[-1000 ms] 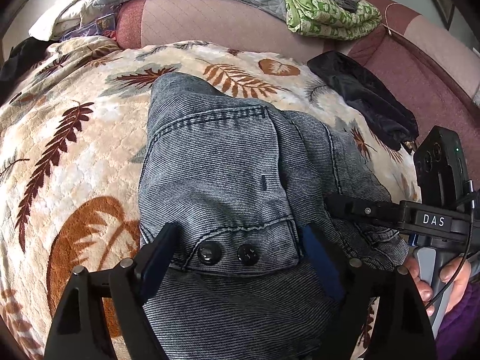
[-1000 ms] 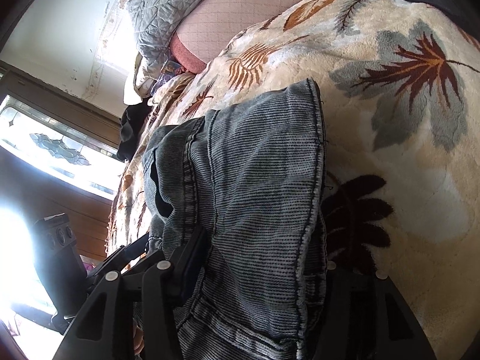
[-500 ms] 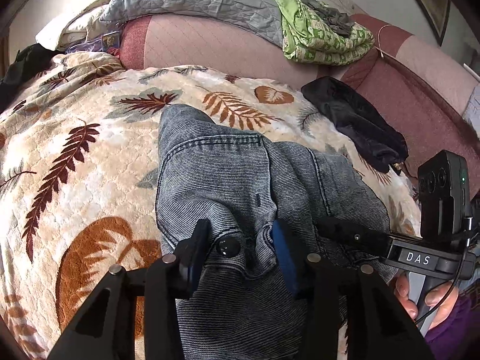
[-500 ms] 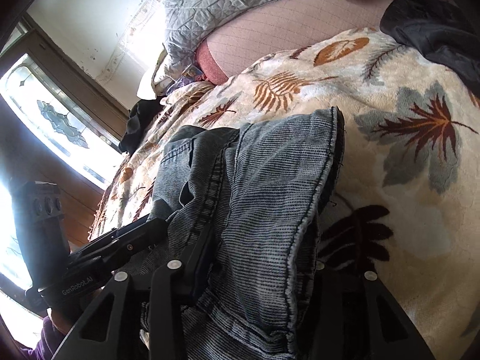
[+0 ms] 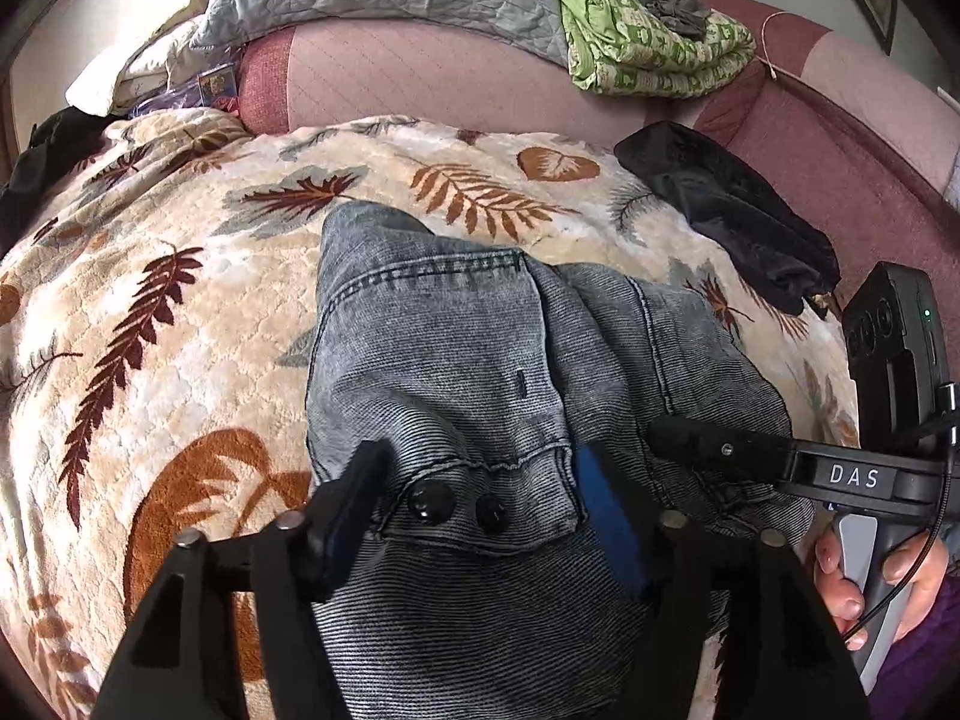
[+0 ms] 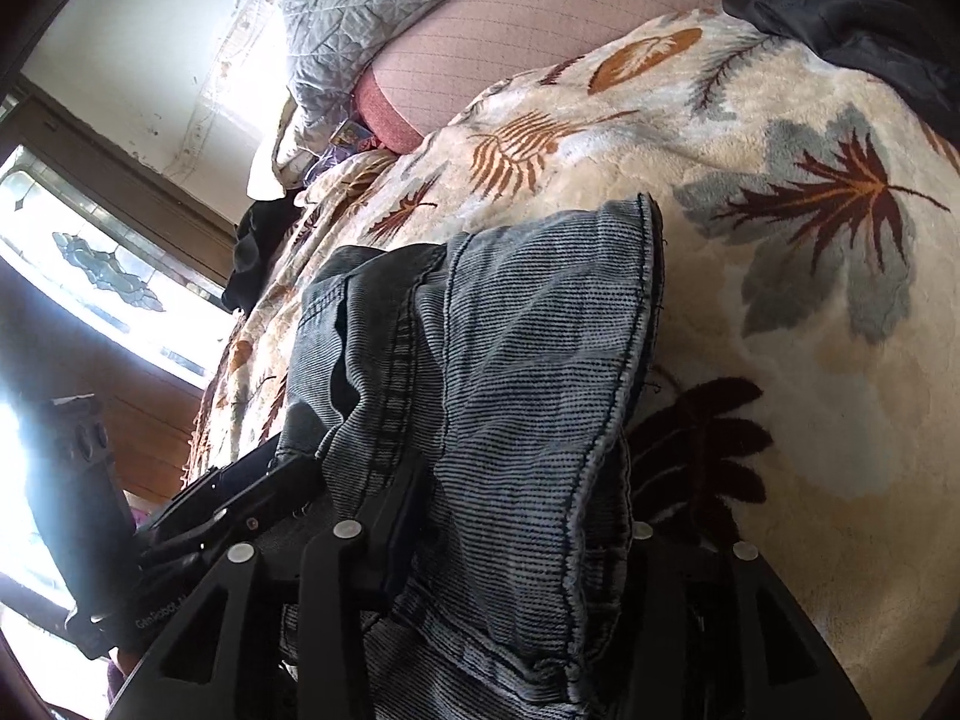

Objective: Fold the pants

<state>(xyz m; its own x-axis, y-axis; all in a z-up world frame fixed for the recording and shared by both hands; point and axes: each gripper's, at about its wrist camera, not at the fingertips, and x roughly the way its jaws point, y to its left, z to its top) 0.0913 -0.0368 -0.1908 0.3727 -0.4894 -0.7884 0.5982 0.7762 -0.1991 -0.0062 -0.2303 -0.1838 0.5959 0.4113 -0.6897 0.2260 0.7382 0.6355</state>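
Leaf-print blanket underneath, both claws level — left claw wide astride jeans, right claw gripping jeans.

Daylight enters through the window at the left of the right wrist view, where it is overexposed to white glare. The left wrist view is evenly lit with soft shadows. Both show strong fisheye curvature and black corner vignetting. Focus is sharp overall.
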